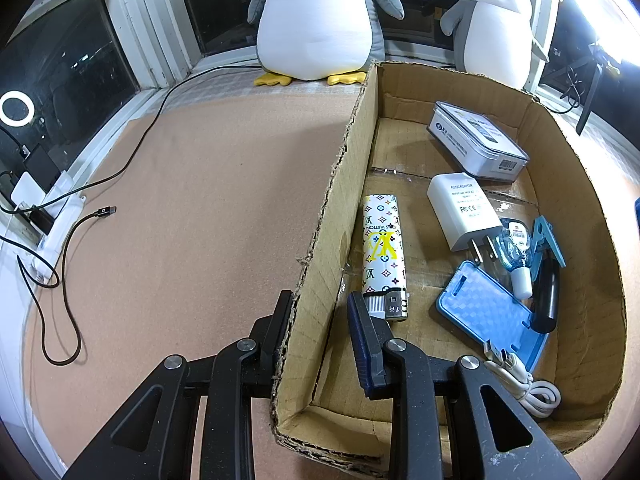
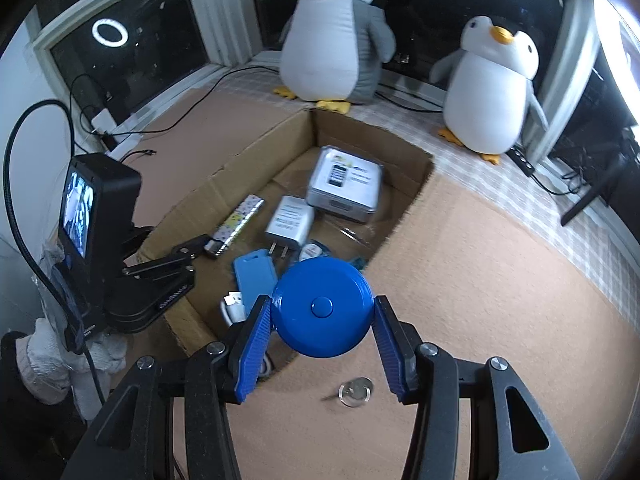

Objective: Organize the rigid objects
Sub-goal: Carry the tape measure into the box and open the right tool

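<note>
- My right tool (image 2: 322, 322) grips a round blue disc (image 2: 322, 308) with a centre button, a finger pressed to each side, held above the near right corner of the cardboard box (image 2: 404, 194).
- My left tool (image 1: 320, 332) straddles the box's left wall (image 1: 340, 216), one finger outside and one inside; its fingers are spread and I cannot see them pinching the wall.
- Inside the box, a patterned lighter (image 1: 383, 248) lies along the left wall, its metal head just beside my left tool's inner finger.
- Right of the lighter lie a white adapter (image 1: 460, 210), a small blue bottle (image 1: 516, 254), a blue clip (image 1: 550, 240), a black cylinder (image 1: 546, 296) and a blue phone case (image 1: 488, 312).
- A white-and-grey packaged box (image 1: 476, 140) rests near the box's far wall; a white cable (image 1: 528, 384) coils at its near end.
- Right of the box, on the brown worktop (image 2: 500, 280), a small clear round lid (image 2: 355, 391) lies below my right tool.
- Two plush penguins, the large penguin (image 2: 334, 36) and the small penguin (image 2: 490, 88), stand beyond the box by the window.
- A black cable (image 1: 68, 264) trails left of the box.
</note>
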`<act>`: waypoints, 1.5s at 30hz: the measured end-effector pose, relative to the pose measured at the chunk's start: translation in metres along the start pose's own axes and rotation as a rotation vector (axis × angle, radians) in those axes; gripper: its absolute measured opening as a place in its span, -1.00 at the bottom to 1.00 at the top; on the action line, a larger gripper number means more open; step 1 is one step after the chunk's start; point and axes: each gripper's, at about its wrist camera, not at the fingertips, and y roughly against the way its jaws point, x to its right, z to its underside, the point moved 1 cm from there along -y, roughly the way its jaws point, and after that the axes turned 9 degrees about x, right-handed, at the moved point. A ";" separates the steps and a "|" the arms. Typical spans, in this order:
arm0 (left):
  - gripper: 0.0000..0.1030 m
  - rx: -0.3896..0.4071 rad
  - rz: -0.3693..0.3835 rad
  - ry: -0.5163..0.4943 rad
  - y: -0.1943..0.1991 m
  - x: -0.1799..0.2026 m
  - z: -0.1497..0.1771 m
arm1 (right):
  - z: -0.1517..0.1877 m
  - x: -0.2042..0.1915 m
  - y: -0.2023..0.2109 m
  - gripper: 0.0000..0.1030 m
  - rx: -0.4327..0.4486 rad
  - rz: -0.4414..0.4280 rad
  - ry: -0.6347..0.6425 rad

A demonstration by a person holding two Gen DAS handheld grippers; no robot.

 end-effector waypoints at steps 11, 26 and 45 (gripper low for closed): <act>-0.44 0.000 0.000 -0.001 0.000 0.000 0.000 | 0.003 -0.021 -0.024 -0.10 -0.043 -0.025 0.045; -0.44 0.000 0.001 0.001 -0.001 -0.001 0.000 | 0.003 -0.028 -0.034 -0.10 -0.057 -0.026 0.057; -0.44 0.001 0.001 0.004 -0.002 -0.002 0.000 | 0.000 -0.018 -0.017 -0.04 -0.018 -0.041 0.019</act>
